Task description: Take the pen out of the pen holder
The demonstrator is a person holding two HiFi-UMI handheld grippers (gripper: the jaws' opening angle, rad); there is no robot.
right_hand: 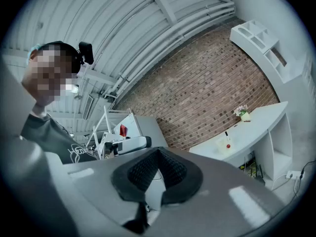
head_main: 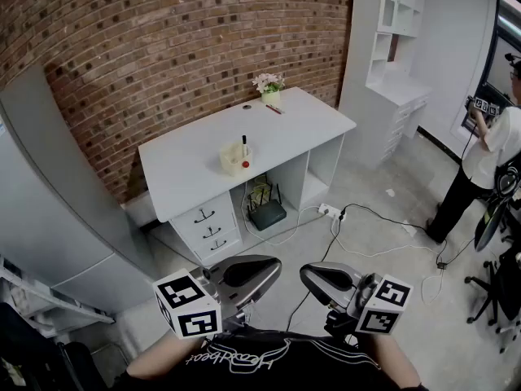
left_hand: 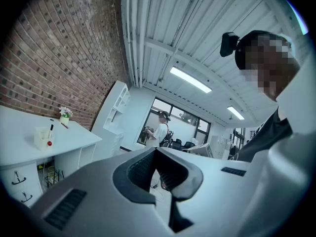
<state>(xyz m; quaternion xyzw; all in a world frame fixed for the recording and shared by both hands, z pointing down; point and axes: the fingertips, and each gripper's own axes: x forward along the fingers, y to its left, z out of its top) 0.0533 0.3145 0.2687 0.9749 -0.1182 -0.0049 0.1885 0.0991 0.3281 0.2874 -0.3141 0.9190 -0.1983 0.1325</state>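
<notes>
I hold both grippers close to my chest, well back from the white desk and apart from everything on it. My left gripper has its jaws pressed together at the tips, with nothing between them. My right gripper is the same, tips met and empty.

The pen holder, a pale squarish pot, stands on the desk top near the middle of its front edge. The pen stands upright in it, its dark end above the rim, and a small red round thing shows at the holder's front.

At the desk's far corner, by the brick wall, sits a small pot of pale flowers. A thin red stick, perhaps a pencil, lies flat on the desk top just in front of that pot.

Under the desk's left side are drawers with dark handles, and a dark router sits on the floor in the open bay beside them. A white power strip with cables lies on the floor just right of the desk. Farther right of the desk is a tall white shelf unit, and beyond it stands another person in a white top.
</notes>
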